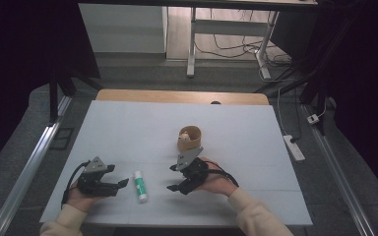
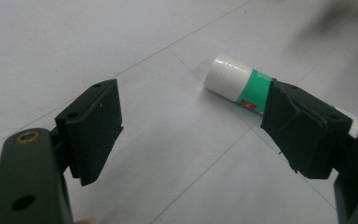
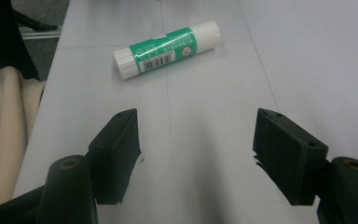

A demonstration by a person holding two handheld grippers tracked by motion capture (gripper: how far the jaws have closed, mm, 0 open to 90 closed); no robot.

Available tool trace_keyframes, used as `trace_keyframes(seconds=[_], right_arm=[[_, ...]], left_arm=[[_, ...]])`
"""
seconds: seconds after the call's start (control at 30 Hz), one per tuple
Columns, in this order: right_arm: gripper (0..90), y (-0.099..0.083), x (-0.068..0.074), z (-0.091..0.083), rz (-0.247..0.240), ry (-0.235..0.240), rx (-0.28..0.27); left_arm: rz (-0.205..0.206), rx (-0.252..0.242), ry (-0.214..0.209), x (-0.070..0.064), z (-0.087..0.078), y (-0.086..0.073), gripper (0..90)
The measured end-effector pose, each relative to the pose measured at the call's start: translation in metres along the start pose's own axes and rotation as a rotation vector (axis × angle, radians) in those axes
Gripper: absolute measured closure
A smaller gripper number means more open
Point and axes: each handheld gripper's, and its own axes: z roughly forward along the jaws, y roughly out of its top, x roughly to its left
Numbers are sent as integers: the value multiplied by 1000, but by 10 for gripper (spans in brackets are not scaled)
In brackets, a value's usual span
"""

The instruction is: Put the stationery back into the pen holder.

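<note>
glue stick (image 2: 235, 82): near end hidden behind one jaw of left tool (image 2: 200, 130) in left gripper view | label print: too small to read | wooden cup (image 1: 191, 137): contents too small to identify in high view, lower rim covered by right tool (image 1: 175, 177) plate | sleeve (image 3: 4, 130): cut off by left edge in right gripper view

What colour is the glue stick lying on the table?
The glue stick is white with a green label and a barcode, clearest in the right gripper view.

High view overhead, facing forward — both gripper views close, sharing the glue stick (image 1: 140, 186).
</note>
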Motion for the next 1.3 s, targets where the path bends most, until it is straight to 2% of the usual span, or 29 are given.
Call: trace_keyframes(seconds=[0.37,0.57,0.67,0.73,0.83,0.9,0.93,1.03,1.07,1.1,1.13,1.27,1.3], right_arm=[[318,8,5,10,-51,32,6],[323,14,9,17,-45,28,27],[326,18,12,23,-17,14,34],[327,22,15,30,34,-17,46],[331,26,18,34,62,-34,46],[340,32,23,41,117,-53,39],[340,32,23,41,117,-53,39],[343,37,27,50,186,-65,28],[344,41,29,56,216,-91,32],[344,41,29,56,216,-91,32],[344,45,29,61,245,-99,29],[342,50,31,68,282,-118,27],[340,52,32,71,287,-136,36]], left_arm=[[-8,2,9,1,-1,-2,199],[-11,0,15,2,-2,-2,199],[-14,-3,16,2,-2,-2,199],[-18,-6,17,3,-3,-2,199],[-22,-11,17,3,-4,-2,199],[-25,-12,18,3,-4,-2,199],[-21,-12,18,4,-4,-2,199],[-24,-16,19,4,-4,-1,200],[-24,-16,19,4,-4,-1,200],[-23,-17,18,4,-4,-1,200],[-22,-17,18,5,-5,-1,201],[-24,-22,20,5,-6,-1,202],[-25,-22,20,5,-6,-1,203]])
